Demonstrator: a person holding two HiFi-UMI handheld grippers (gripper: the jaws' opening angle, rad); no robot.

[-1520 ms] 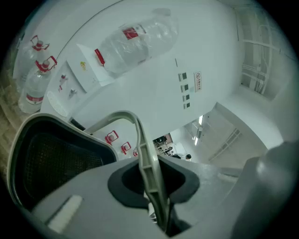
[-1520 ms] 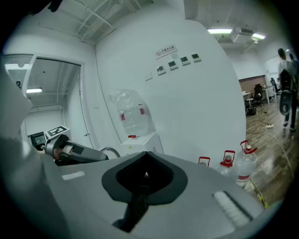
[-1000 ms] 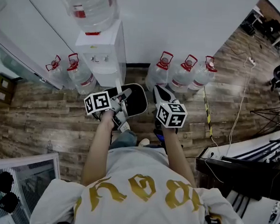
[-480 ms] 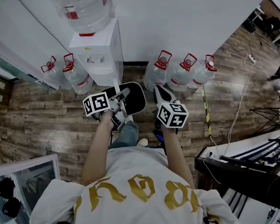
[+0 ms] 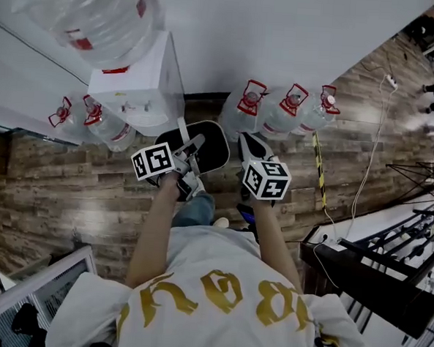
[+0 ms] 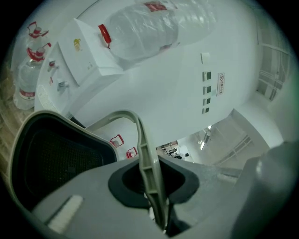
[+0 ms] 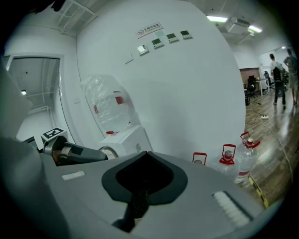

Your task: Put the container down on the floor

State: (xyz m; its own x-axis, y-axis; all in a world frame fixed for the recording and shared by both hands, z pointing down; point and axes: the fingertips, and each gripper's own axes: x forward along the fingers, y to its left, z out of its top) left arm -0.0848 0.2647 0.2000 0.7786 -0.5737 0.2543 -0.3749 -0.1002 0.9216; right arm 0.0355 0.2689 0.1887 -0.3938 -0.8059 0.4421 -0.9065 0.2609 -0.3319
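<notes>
Far left, two handled water bottles (image 5: 95, 121) stand on the wood-plank floor (image 5: 69, 189) against the wall. Just beside them is a white water dispenser (image 5: 138, 91) carrying a large inverted bottle (image 5: 87, 14).

The left hand-held gripper (image 5: 191, 147) is extended in front of the dispenser's base. Its own view shows the jaws clamped together on the grey bail handle (image 6: 142, 154) of a black container (image 5: 212, 153). The handle arches out of the jaws to the container's rim. The container hangs directly off this gripper's tips, between the two grippers and ahead of the person's knee. Its open mouth faces the left gripper's camera. Whether its base touches the floor cannot be determined from these views.

The right hand-held gripper (image 5: 250, 144) is just beside the container's right edge. Its jaws are drawn together, and nothing can be made out between them.

To the right, three red-capped water bottles (image 5: 279, 110) stand in a row at the foot of the wall. Further right, a white cable (image 5: 371, 164) trails across the floor.
</notes>
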